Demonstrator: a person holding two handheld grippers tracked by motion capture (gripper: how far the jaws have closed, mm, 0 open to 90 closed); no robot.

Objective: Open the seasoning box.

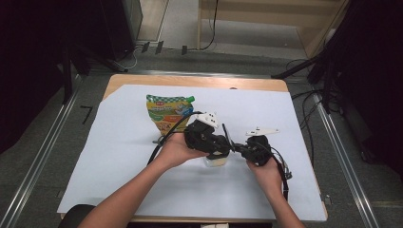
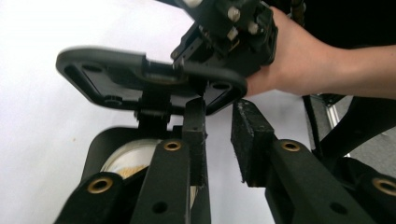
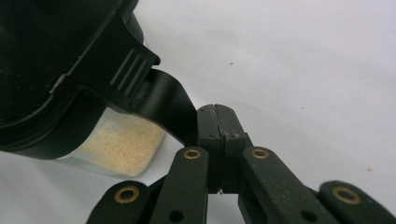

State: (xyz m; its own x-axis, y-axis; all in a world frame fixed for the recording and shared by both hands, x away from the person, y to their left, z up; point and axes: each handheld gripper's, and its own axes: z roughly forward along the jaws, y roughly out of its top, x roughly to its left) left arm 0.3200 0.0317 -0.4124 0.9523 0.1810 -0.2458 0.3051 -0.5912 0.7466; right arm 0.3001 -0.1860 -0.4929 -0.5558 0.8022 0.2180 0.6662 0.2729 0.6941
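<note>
Small clear jar stood on the white sheet between my two hands, well in front of the printed pouch. My left gripper was spread a little, nothing pressed between its pads, with the edge of the raised lid flap just above the tips. My right gripper was pressed fully together. The lid's black tab ran up against its left jaw, but I could not tell whether the tab was actually pinched. Judged the jar light, with rigid, probably slick walls, about part-full of loose beige granules that would spill if it tipped. The flap looked like stiff plastic on a thin hinge, so best taken at its free rim or the ribbed tab, not at the hinge. The jar's long axis was upright, mouth up. The flap was swung up off the mouth, its long side running across the left gripper view, underside towards that camera.
</note>
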